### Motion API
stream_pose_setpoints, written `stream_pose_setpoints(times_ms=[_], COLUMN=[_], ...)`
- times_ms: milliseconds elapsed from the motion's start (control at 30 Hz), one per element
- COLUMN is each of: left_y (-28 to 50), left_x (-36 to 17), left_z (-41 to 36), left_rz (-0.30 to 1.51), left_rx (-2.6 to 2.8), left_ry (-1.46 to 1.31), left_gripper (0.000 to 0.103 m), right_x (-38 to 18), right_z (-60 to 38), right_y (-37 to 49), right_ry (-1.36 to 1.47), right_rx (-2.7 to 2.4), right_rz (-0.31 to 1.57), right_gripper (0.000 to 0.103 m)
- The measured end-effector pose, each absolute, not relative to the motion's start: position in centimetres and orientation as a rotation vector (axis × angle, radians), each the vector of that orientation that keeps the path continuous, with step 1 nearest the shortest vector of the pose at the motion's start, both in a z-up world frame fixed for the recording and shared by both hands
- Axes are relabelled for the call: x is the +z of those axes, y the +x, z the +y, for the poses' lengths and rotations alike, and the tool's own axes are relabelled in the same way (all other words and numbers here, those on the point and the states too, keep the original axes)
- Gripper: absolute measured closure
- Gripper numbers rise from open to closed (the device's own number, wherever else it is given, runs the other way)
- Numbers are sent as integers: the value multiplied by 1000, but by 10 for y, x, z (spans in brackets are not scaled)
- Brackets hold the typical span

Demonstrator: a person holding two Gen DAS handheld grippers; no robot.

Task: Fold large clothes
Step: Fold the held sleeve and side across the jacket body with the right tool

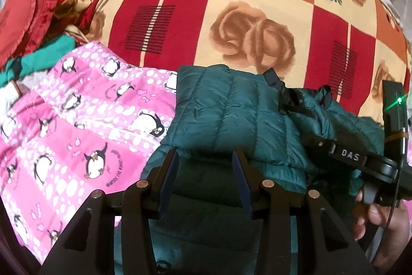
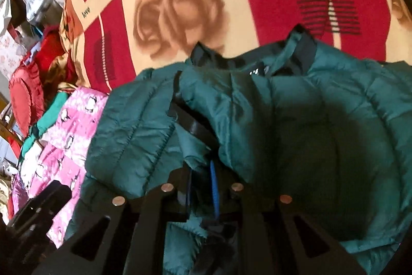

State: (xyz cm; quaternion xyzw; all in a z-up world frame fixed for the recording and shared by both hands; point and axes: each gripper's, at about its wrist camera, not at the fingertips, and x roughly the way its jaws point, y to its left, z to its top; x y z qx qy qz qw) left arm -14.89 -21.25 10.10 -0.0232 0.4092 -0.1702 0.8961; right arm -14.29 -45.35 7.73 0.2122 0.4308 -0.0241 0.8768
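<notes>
A dark teal quilted jacket (image 1: 226, 110) lies partly folded on the bed, and it fills the lower half of the right wrist view (image 2: 322, 120). My left gripper (image 1: 206, 161) sits at the jacket's near edge. Shadowed teal fabric fills the gap between its blue pads, so it is shut on the jacket. My right gripper (image 2: 202, 179) has its fingertips buried under a fold near the black-trimmed collar, with fabric in the narrow gap between its pads. In the left wrist view the right gripper (image 1: 288, 96) reaches in from the right and clamps the jacket's dark trim.
A bedsheet (image 1: 231, 4) with red, orange and cream squares and roses covers the bed beyond the jacket. A pink penguin blanket (image 1: 85, 125) lies to the left, and a red heart cushion (image 1: 20, 17) and piled clothes lie further left. A person's hand (image 1: 373, 218) holds the right tool.
</notes>
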Motion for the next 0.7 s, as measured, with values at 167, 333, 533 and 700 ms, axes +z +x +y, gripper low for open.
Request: stream_pose_setpoints(times_ms=[167,333,533,700], left_y=[-148,-149,-141,-130], left_x=[104,115,124,115], left_z=[-213,-227,-265,-312], left_rz=[869,877,916,990], left_rx=[-379,-480,-584,-600], left_ry=[-96,-159,-231,-194], left_gripper=[86,77,61,61], right_x=[111,151,172,177], right_z=[-454,-473,-519,-550], right_y=[-165,-207,-258,-293], right_ry=[443,389,426,469], right_rx=[12,-20,-124,-184], right_rz=[861,784,729,701], right_gripper=[42,34,30,29])
